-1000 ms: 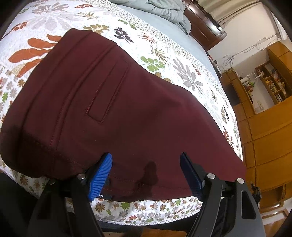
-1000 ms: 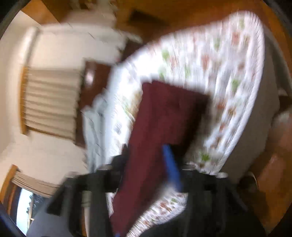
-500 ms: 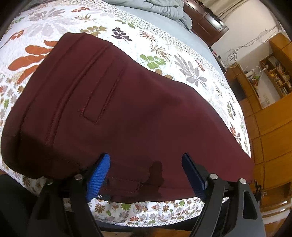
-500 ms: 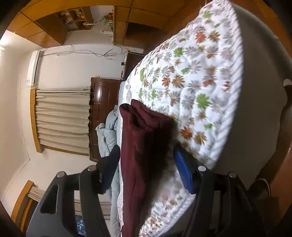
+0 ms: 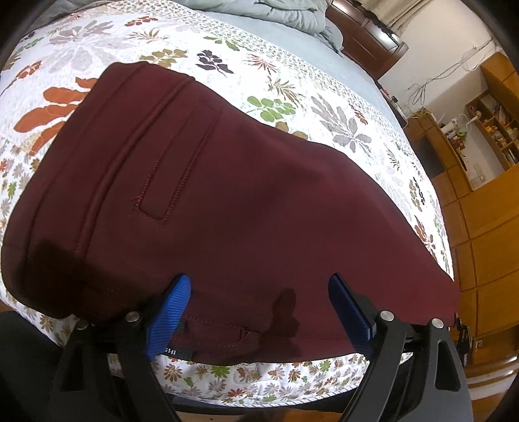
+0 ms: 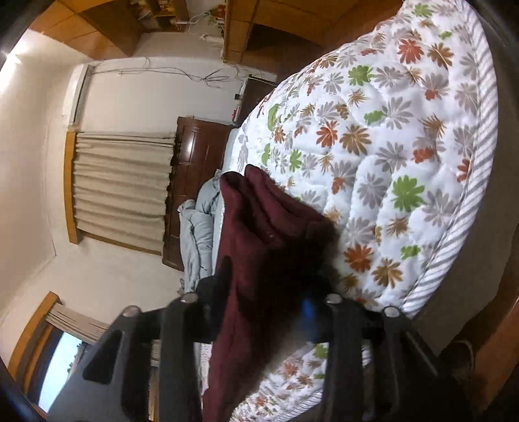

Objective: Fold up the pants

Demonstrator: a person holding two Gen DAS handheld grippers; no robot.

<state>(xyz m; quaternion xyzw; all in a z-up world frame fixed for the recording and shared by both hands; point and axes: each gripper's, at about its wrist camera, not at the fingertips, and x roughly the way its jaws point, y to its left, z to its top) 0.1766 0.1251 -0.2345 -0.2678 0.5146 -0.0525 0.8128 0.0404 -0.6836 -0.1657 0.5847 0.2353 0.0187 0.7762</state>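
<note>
Two hand-held grippers work on one garment. The dark maroon knit pants lie folded flat on the white quilted bedspread with a leaf and flower print, close to the near edge of the bed. In the left wrist view, a stitched welt pocket and parallel seams show on the upper layer, and a small dark label sits at the near hem.

Left gripper: the blue ribbed fingers stand wide apart and are opening. They straddle the near edge of the pants; the fabric lies between them, and neither pad presses on it.

Right gripper: the fingers are closing, with a bunched, multi-layer end of the pants between them. The black finger on the left of that view lies against the fabric. The blue pad on the other side is blurred and in shadow, so a firm clamp cannot be confirmed. From this end the pants run as a thick stack along the bedspread, near its striped piping.

Background: a crumpled pale grey-blue duvet lies at the far end of the bed, before a dark wooden headboard. Beige curtains hang beside it.
</note>
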